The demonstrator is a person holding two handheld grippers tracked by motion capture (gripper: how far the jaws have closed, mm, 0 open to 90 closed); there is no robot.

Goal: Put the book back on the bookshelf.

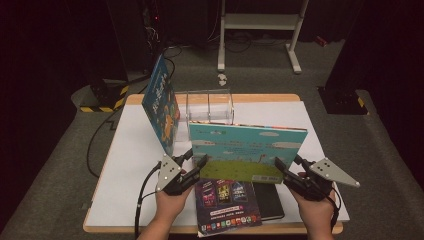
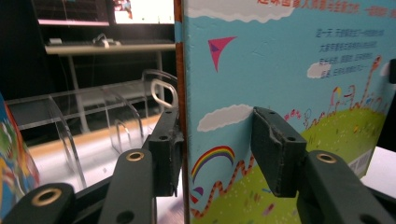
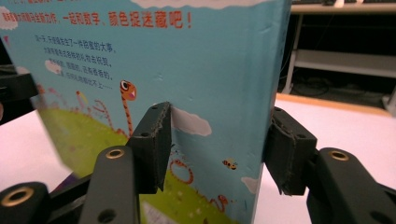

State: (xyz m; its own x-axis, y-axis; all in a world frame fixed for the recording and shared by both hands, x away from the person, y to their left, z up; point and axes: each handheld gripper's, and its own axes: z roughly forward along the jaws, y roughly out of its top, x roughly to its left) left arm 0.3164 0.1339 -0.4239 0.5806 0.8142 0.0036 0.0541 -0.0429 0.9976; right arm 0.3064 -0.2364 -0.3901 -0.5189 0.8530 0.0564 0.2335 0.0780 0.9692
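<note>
Left gripper [image 1: 196, 159] is up at the near left end of the picture book [image 1: 245, 150], jaws part-way in and straddling the cover; in the left gripper view 1 pad sits against the spine edge while the other stands a little off the illustrated face [image 2: 289, 84], so whether it pinches yet I can't tell. Right gripper [image 1: 286, 162] mirrors it at the other end: in the right gripper view both pads [image 3: 152, 142] bracket the book's edge, very close, the grip itself not certain. With 2 grippers at opposite ends, the wide hardback stands on its long edge and level, which looks like the point, since a single hold would probably let it swing. It stands above a purple magazine [image 1: 227, 202] and a black notebook [image 1: 267, 200] lying flat on the white table [image 1: 130, 165]. Beyond it is a clear acrylic rack [image 1: 210, 106], with another blue book [image 1: 161, 102] leaning upright beside it. My read: this book goes to a slot there.
</note>
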